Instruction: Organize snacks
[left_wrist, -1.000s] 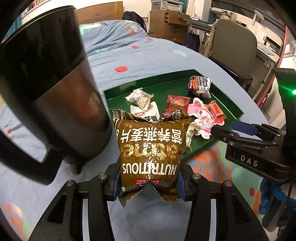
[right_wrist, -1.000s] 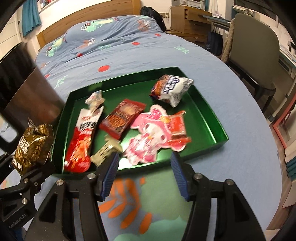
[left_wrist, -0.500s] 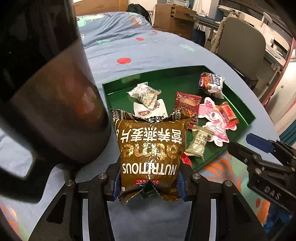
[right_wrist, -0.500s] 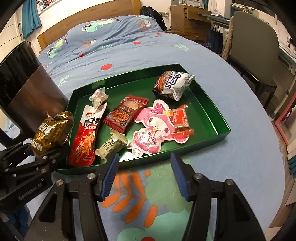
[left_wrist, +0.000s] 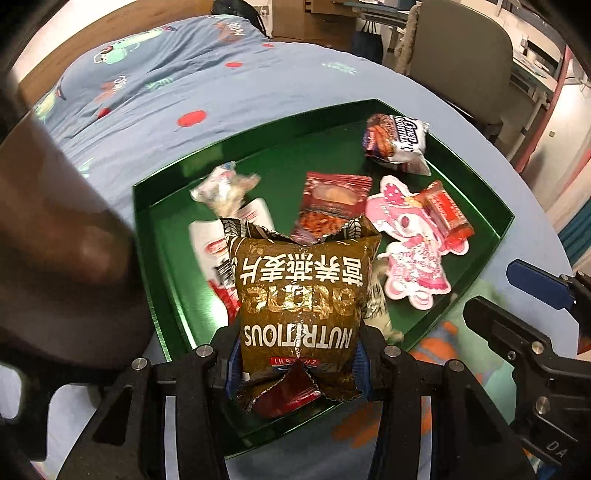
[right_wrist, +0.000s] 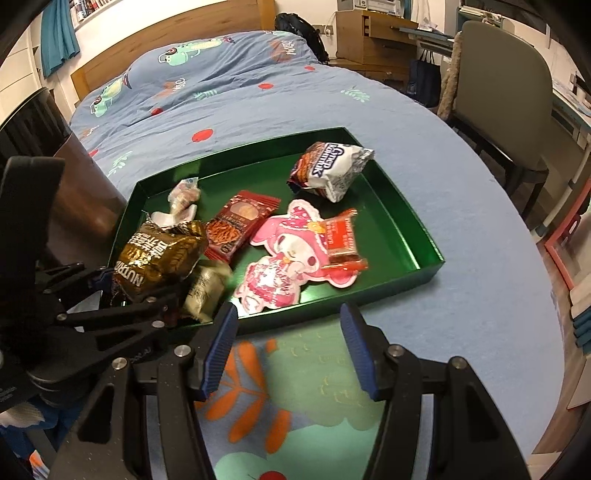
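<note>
**Brown packet over the tray's near corner**

Your left gripper (left_wrist: 299, 363) pinches the brown snack packet (left_wrist: 301, 302) by its lower end, holding it above the green tray (right_wrist: 402, 218), probably so it can drop among the others. Beneath it lie a red-and-white packet (left_wrist: 214, 258) and a small beige packet (right_wrist: 205, 288), crowding that corner. Your right gripper (right_wrist: 288, 343) hangs spread and empty before the tray's front wall. A dark bin (right_wrist: 79, 192) stands just beside the tray's left side.

red-white packet (left_wrist: 216, 254): mostly hidden behind gold oat bag (left_wrist: 301, 295) | beige sachet (left_wrist: 376, 306): half hidden, print unreadable | clear wrapped candy (left_wrist: 221, 188): blurred | dark bin (left_wrist: 62, 236) at 9 o'clock: cut off, blurred
</note>
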